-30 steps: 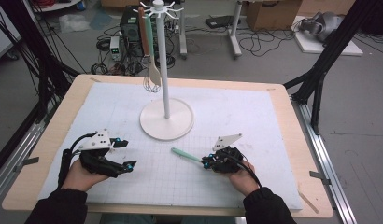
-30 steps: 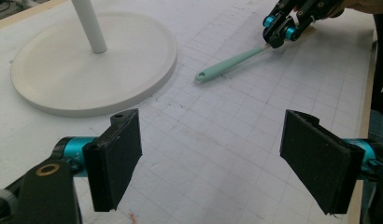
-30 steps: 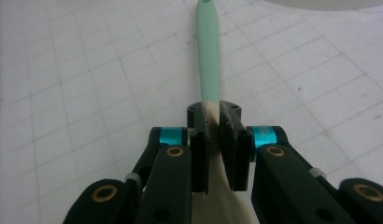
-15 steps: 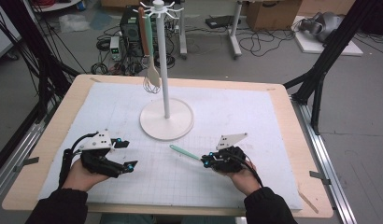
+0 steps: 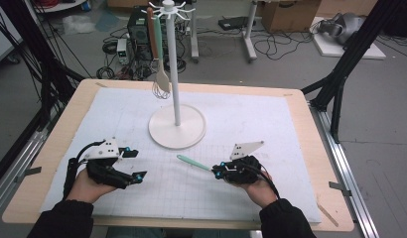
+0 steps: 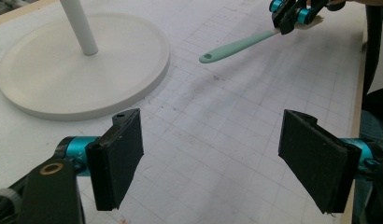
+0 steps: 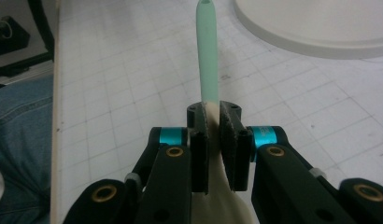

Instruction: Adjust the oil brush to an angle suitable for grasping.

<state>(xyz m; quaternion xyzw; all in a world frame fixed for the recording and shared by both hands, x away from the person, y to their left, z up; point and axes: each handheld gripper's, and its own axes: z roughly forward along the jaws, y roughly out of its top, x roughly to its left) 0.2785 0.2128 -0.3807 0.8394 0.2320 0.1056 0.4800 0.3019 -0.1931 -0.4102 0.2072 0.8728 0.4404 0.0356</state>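
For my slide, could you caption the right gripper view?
Right gripper clamps a mint-handled spatula beside the stand's base.

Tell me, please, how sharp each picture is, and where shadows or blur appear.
High view: soft, even light, slightly grainy; the stand casts hardly any shadow on the mat. Left gripper view: the grid is sharp and the spatula casts a faint shadow under its handle. Right gripper view: the right claw, shut on the spatula, is close and a little blurred; the handle tip is sharper.

Stand mid-table, spatula just before it, whisk hanging behind
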